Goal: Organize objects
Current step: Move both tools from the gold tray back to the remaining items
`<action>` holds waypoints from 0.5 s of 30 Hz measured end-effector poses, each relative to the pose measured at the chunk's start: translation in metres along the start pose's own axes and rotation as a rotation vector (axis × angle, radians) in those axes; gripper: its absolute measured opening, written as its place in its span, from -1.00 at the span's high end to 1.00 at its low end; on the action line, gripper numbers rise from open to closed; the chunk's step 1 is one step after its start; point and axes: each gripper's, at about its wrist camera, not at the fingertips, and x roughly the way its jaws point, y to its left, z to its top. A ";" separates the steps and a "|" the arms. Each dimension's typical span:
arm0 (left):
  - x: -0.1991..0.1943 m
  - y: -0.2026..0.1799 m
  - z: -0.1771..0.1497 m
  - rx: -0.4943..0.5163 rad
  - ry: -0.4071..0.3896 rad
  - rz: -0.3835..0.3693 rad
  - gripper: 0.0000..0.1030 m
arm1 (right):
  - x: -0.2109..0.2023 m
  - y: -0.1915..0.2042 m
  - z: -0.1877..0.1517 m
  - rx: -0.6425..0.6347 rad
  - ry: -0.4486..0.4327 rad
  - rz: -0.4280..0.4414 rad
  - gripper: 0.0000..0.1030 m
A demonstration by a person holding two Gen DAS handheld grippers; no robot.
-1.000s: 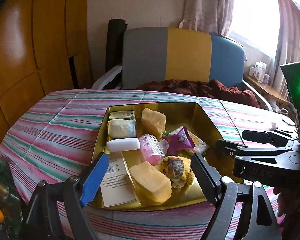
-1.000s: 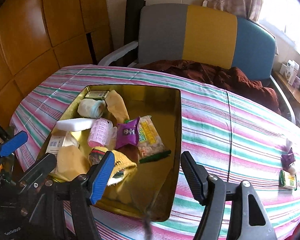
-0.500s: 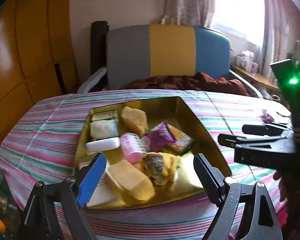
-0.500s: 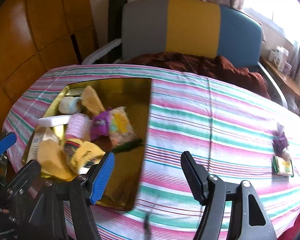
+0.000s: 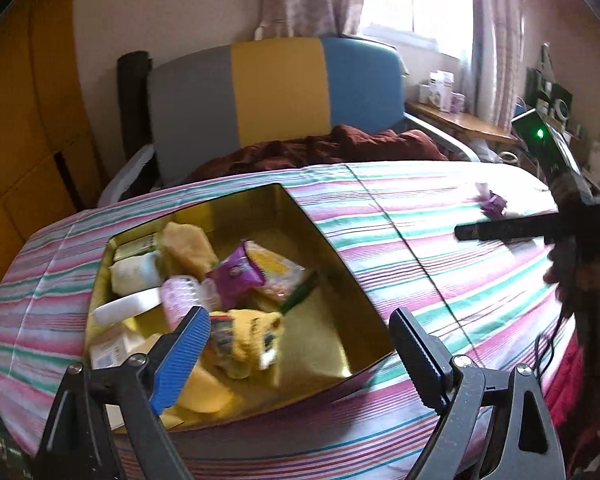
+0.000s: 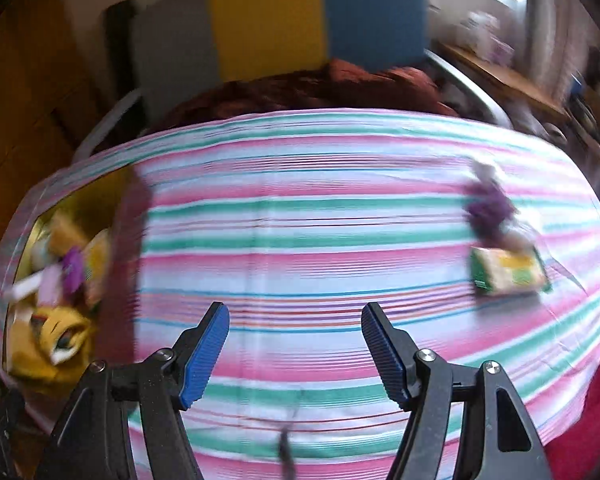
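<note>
tin (image 5: pixel 332 248), gold inside and open on top, sits on the left part of the counter (image 5: pixel 440 240), which wears a striped cloth. it is crowded: a purple packet (image 5: pixel 236 276) leans on a yellow snack bag (image 5: pixel 274 270), a pink roller (image 5: pixel 180 298) lies beside a white bar (image 5: pixel 126 306), and a yellow plush (image 5: pixel 248 340) fills the near corner. left gripper (image 5: pixel 298 350) hovers over the tin's near edge, jaws open and holding nothing. right gripper (image 6: pixel 294 350) hangs above bare cloth in the middle of the counter, jaws open too and empty; its view is blurred. well apart from the tin, on the right side, a green-and-yellow pack (image 6: pixel 508 272) lies just beside a small purple wrapper (image 6: pixel 490 210). behind the counter stands a chair (image 5: pixel 276 96) with a dark red cloth (image 5: pixel 328 148) on the seat.
</note>
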 end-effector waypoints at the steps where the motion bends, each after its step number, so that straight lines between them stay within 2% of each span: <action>1: 0.002 -0.004 0.001 0.008 0.003 -0.008 -0.78 | -0.001 -0.014 0.003 0.028 0.001 -0.009 -0.35; 11: 0.021 -0.048 0.020 0.095 0.023 -0.091 -0.78 | -0.007 -0.150 0.029 0.287 0.007 -0.153 -0.35; 15: 0.032 -0.070 0.029 0.133 0.032 -0.126 -0.78 | -0.002 -0.186 0.038 0.351 0.010 -0.170 -0.35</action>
